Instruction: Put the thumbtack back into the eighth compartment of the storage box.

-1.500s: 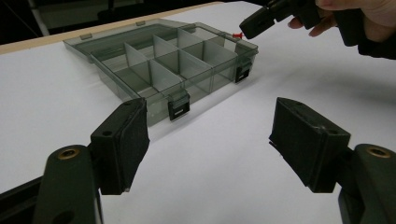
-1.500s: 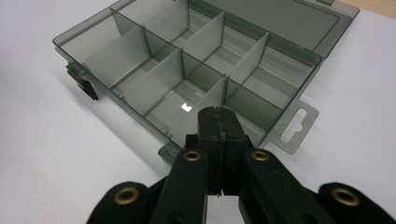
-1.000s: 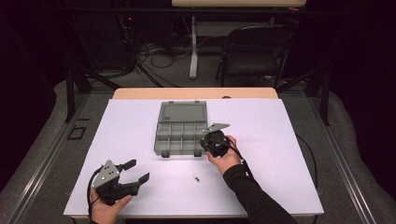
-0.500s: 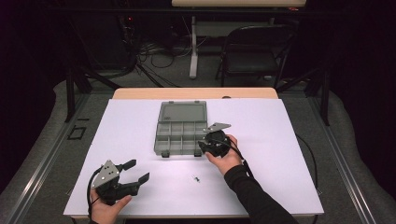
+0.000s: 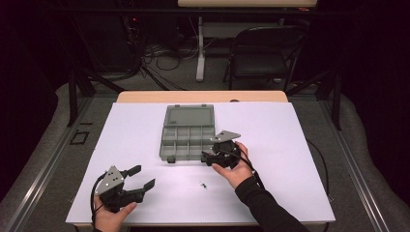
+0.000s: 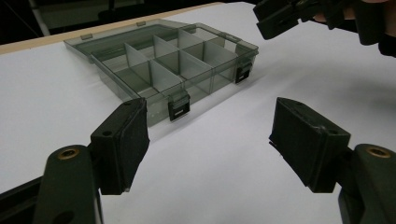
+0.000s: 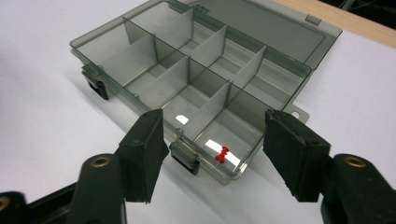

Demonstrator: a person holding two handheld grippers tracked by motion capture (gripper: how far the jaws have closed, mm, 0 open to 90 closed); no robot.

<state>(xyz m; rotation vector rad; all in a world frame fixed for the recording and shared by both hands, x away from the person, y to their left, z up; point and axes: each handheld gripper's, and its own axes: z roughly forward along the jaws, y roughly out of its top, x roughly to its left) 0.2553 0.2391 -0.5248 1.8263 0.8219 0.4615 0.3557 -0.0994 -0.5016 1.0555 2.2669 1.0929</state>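
A smoke-grey organizer box [image 5: 187, 139] lies open mid-table, its lid folded flat behind it. My right gripper [image 5: 209, 156] hovers at the box's front right corner, open. In the right gripper view its jaws [image 7: 214, 126] frame the nearest compartment of the box [image 7: 187, 79], where a red pushpin [image 7: 222, 155] lies. My left gripper [image 5: 144, 176] rests near the front left of the table, open and holding nothing. In the left gripper view its jaws [image 6: 211, 109] point across bare white table at the box [image 6: 163, 60], with the right gripper [image 6: 299, 16] at the top right.
A small dark pin-like item [image 5: 203, 184] lies on the white table cover [image 5: 290, 159] just in front of the right hand. Two black latches [image 6: 179, 105] hang on the box's front wall. A chair [image 5: 263, 53] and cables stand on the floor beyond the table.
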